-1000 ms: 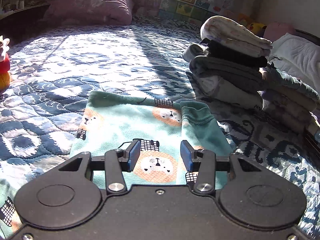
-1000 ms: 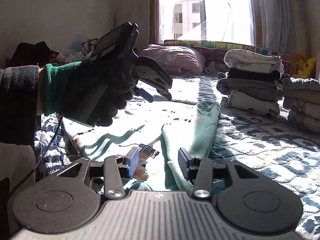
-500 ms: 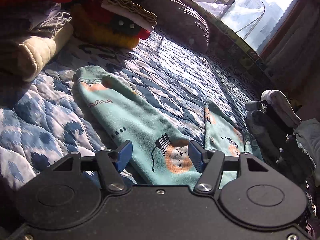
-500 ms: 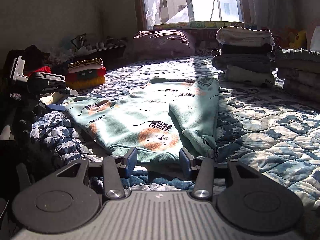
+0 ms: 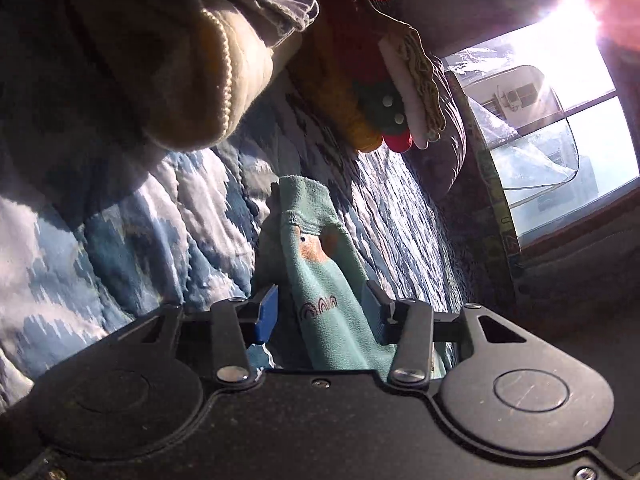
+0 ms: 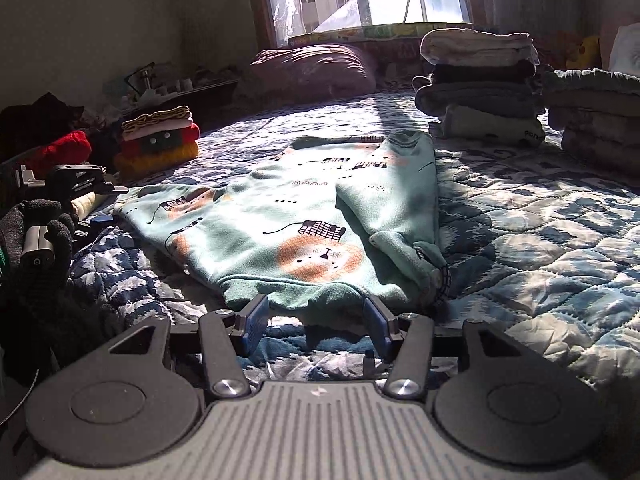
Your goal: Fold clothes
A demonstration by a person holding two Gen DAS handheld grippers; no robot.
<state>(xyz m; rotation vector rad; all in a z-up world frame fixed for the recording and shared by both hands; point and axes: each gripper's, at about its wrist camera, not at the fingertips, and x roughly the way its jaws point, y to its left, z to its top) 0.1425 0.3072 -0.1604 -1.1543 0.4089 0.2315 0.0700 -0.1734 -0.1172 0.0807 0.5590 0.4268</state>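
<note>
A teal child's top (image 6: 288, 216) with lion prints lies flat on the blue quilt (image 6: 540, 220). Its right sleeve (image 6: 400, 216) is folded over the body. Its left sleeve (image 5: 316, 264) stretches out to the side, cuff away from me. My left gripper (image 5: 322, 312) is open and low over that sleeve, one finger on each side of the fabric. In the right wrist view the left gripper (image 6: 92, 196) shows at the far left, held by a gloved hand (image 6: 40, 232). My right gripper (image 6: 316, 320) stands open just short of the bottom hem, with nothing between its fingers.
Two stacks of folded clothes (image 6: 480, 88) (image 6: 600, 112) stand at the back right. A red and yellow pile (image 6: 160, 140) and a cream knit garment (image 5: 192, 80) lie close to the outstretched sleeve. A pillow (image 6: 312, 68) lies under the window.
My left gripper has swung from the garment's body out to the left sleeve and dropped around it. My right gripper has drawn back to the bottom hem. Both stay open.
</note>
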